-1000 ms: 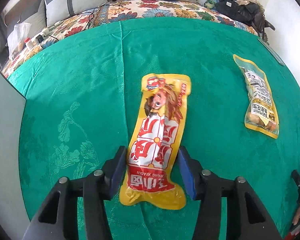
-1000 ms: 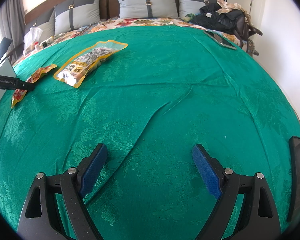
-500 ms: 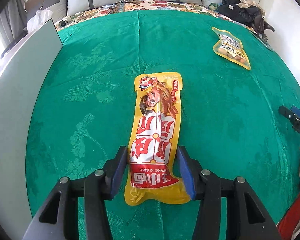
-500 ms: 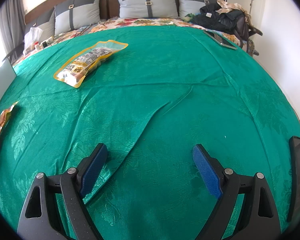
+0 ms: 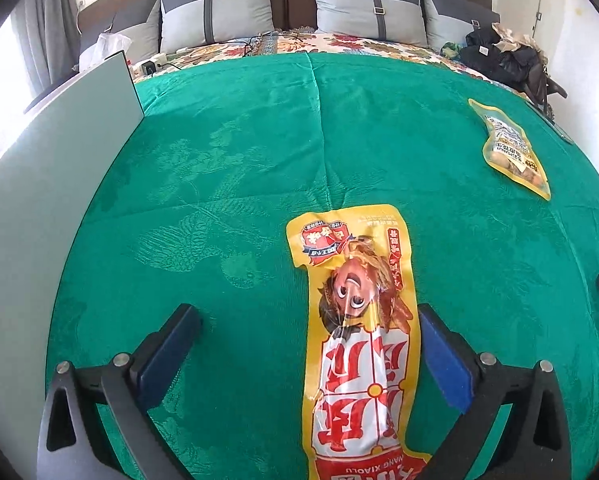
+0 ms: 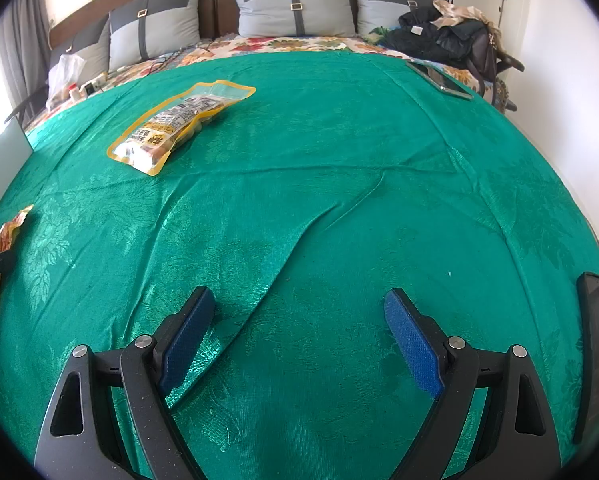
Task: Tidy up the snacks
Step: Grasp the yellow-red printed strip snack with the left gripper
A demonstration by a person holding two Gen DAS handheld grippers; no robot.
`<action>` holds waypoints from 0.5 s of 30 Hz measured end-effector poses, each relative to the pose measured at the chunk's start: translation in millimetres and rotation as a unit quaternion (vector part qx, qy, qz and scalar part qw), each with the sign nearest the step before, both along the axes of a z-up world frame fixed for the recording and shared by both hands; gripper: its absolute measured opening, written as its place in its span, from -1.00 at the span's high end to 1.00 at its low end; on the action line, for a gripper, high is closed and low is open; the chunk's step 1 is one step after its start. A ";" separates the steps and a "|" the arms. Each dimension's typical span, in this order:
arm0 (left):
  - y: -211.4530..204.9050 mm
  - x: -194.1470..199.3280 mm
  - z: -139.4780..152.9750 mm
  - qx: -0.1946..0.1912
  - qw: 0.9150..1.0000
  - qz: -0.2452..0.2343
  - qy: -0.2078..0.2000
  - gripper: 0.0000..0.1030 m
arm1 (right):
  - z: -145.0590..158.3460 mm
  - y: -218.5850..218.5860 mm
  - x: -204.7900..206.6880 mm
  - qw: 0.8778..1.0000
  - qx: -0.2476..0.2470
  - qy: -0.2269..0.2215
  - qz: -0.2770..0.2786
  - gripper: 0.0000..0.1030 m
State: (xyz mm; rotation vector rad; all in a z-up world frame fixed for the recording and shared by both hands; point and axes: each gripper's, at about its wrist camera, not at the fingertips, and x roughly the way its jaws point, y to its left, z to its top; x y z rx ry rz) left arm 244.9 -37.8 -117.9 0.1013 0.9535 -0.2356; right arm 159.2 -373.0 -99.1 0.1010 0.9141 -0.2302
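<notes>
In the left wrist view, the left gripper point(image 5: 305, 342), clamped on the long yellow-and-red snack packet point(image 5: 361, 344) half a second ago, now gapes wide; the packet lies flat on the green patterned bedspread point(image 5: 239, 152), beside the right finger. In the right wrist view, the right gripper point(image 6: 297, 330) stays wide and empty, low over the bedspread, with the clear yellow-edged peanut pouch point(image 6: 179, 122) far off left.

Green embossed bedspread point(image 6: 339, 152) covers the bed; grey cushions point(image 6: 295, 4) line the headboard, dark clothes point(image 6: 439, 40) heaped beside them.
</notes>
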 end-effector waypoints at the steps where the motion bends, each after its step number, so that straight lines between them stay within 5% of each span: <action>1: 0.2 -0.6 -0.2 -0.001 1.000 0.000 -0.004 -1.00 | 0.2 0.0 -0.1 1.000 0.000 0.000 0.000 -0.74; 15: 0.4 -2.1 -1.0 -0.001 1.000 0.002 -0.008 -1.00 | -0.6 0.8 0.6 1.000 -0.001 0.003 -0.001 -0.80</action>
